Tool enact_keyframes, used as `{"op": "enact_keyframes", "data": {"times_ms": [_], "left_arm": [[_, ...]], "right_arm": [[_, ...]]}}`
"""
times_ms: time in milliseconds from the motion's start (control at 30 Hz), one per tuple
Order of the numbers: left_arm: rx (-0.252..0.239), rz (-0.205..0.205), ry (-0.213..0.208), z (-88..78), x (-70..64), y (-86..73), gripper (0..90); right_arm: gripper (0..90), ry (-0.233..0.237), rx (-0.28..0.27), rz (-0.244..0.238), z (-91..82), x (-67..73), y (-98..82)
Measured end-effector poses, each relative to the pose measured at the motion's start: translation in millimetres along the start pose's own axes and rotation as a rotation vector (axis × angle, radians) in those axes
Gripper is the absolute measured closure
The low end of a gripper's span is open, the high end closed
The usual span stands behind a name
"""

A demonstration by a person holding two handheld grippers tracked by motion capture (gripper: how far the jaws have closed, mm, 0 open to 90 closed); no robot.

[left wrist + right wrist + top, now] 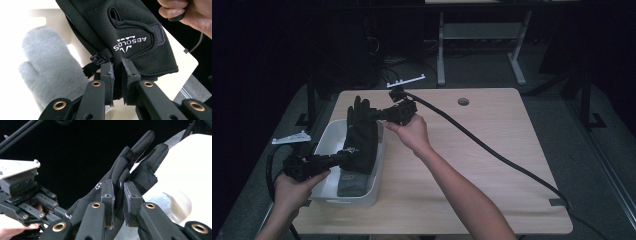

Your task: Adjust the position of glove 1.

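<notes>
A black glove point(361, 131) is stretched upright over the white bin point(325, 143), held at both ends. My left gripper point(353, 154) is shut on its cuff end; in the left gripper view the pads pinch the black fabric point(140, 42) just below the white logo. My right gripper point(371, 114) is shut on the finger end of the black glove point(125, 167), whose fingers stick up past the jaws. A grey fluffy mitten point(351, 183) lies in the bin under the glove; it shows as a pale furry shape point(50, 65) to the left in the left gripper view.
The bin stands at the left edge of the wooden table point(492, 145). A thick black cable point(492, 150) runs from the right gripper across the table to its front right corner. A round hole point(463, 101) is near the far edge. Desk legs point(441, 55) stand behind.
</notes>
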State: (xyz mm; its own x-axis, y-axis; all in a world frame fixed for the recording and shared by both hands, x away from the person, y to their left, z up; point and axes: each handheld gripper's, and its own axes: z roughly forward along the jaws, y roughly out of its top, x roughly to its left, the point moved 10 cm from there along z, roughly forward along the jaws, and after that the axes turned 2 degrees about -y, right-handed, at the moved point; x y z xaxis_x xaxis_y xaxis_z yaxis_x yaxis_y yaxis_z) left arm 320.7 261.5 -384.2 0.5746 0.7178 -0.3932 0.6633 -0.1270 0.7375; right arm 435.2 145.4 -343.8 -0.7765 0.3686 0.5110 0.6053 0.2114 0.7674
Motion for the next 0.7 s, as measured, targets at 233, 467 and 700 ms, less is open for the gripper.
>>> {"op": "enact_keyframes", "data": {"times_ms": [233, 467, 700], "left_arm": [[0.007, -0.009, 0.018, -3.4, 9.7, -7.0, 81.2], [0.023, -0.019, 0.029, -3.0, 18.2, -15.1, 81.2], [0.041, -0.047, 0.032, -0.1, 27.1, -26.6, 81.2]], "right_arm": [[80.0, 0.003, 0.017, 0.019, 15.2, -7.1, -10.4], [80.0, 0.012, 0.015, 0.028, 25.1, -10.0, -16.5], [79.9, 0.025, 0.015, 0.059, 38.4, -14.8, -25.3]]}}
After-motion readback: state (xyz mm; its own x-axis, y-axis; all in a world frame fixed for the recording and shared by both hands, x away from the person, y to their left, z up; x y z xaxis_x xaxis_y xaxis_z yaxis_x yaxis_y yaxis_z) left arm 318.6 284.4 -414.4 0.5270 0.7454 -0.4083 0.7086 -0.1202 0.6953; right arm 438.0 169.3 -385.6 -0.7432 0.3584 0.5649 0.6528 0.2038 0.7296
